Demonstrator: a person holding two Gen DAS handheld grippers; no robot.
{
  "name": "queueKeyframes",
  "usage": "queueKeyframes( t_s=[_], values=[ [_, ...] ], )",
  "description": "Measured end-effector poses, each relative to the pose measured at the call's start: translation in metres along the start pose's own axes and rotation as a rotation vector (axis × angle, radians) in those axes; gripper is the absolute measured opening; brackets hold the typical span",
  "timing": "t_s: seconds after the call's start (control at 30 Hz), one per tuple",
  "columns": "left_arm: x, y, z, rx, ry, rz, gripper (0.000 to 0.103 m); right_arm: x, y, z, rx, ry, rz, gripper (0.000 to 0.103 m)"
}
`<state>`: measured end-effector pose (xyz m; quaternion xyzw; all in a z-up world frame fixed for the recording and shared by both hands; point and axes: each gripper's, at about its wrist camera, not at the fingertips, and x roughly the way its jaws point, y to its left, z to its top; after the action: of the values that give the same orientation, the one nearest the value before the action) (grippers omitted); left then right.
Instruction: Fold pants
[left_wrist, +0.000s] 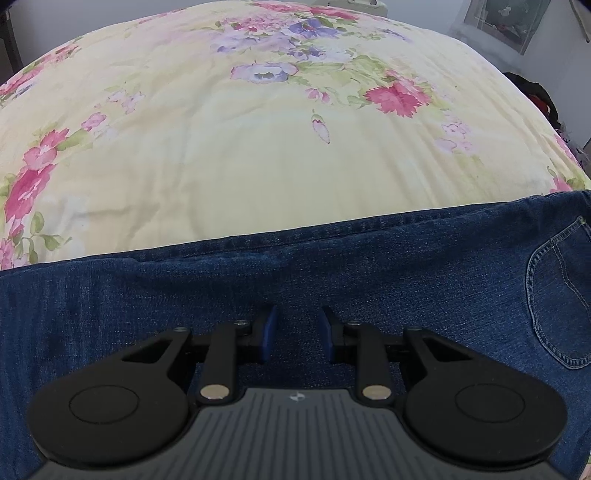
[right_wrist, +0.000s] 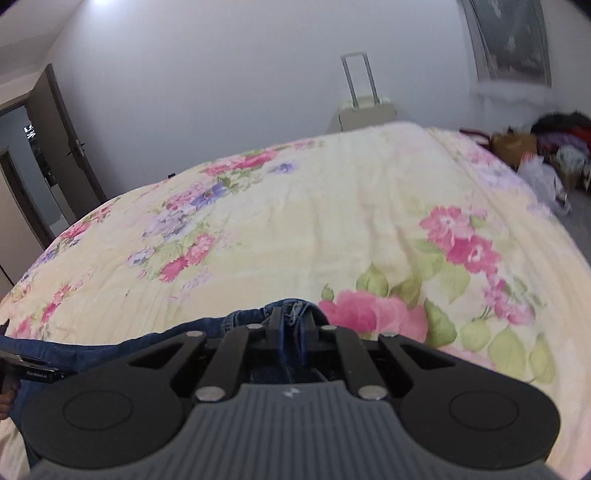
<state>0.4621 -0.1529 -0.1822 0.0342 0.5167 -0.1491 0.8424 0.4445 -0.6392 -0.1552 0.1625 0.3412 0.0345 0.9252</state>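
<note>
Jeans (left_wrist: 295, 280) lie flat across the near part of the bed, on a floral bedspread (left_wrist: 258, 155); back pocket (left_wrist: 557, 302) toward the right edge of the left view. Left gripper (left_wrist: 297, 332) over the denim, jaws part open, nothing pinched between them. Right gripper (right_wrist: 291, 332) clenched on a frayed edge of the jeans (right_wrist: 255, 317). Suitcase (right_wrist: 365, 107) beyond the bed.

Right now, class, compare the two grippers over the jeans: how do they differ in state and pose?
The left gripper has its jaws apart with denim showing in the gap, while the right gripper is clamped on a bunched edge of the jeans. The left looks steeply down onto flat denim; the right looks out across the floral bedspread. Both are black with blue pads.
</note>
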Motion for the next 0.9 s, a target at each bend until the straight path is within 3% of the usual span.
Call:
queueKeyframes(
  t_s=[0.07, 0.2, 0.37, 0.47, 0.63, 0.77, 0.8, 0.83, 0.9],
  values=[
    [0.0, 0.001, 0.0, 0.002, 0.001, -0.006, 0.032, 0.008, -0.015, -0.001, 0.095, 0.031, 0.033, 0.009],
    [0.0, 0.001, -0.001, 0.005, -0.004, -0.013, 0.032, 0.001, -0.056, -0.001, 0.31, -0.038, 0.083, 0.024],
    [0.0, -0.001, -0.002, 0.011, -0.006, -0.005, 0.032, 0.046, -0.093, -0.007, 0.376, 0.119, -0.002, 0.024],
    [0.001, 0.0, -0.001, 0.013, -0.001, -0.007, 0.032, 0.067, -0.105, -0.018, 0.446, 0.168, 0.096, 0.023],
    [0.003, -0.002, -0.001, 0.023, -0.001, -0.001, 0.032, 0.069, -0.093, -0.021, 0.4, 0.199, 0.214, 0.021],
    [0.002, -0.003, -0.002, 0.021, -0.007, 0.009, 0.032, 0.09, -0.086, -0.025, 0.388, 0.251, 0.135, 0.019],
    [0.002, -0.003, -0.002, 0.023, -0.007, 0.01, 0.032, 0.092, -0.085, -0.027, 0.394, 0.25, 0.13, 0.007],
    [0.002, -0.003, -0.002, 0.025, -0.007, 0.01, 0.032, 0.091, -0.084, -0.027, 0.386, 0.243, 0.12, 0.0],
    [0.001, -0.003, -0.001, 0.031, -0.006, 0.008, 0.032, 0.073, -0.075, -0.02, 0.308, 0.165, 0.049, 0.0]
  ],
)
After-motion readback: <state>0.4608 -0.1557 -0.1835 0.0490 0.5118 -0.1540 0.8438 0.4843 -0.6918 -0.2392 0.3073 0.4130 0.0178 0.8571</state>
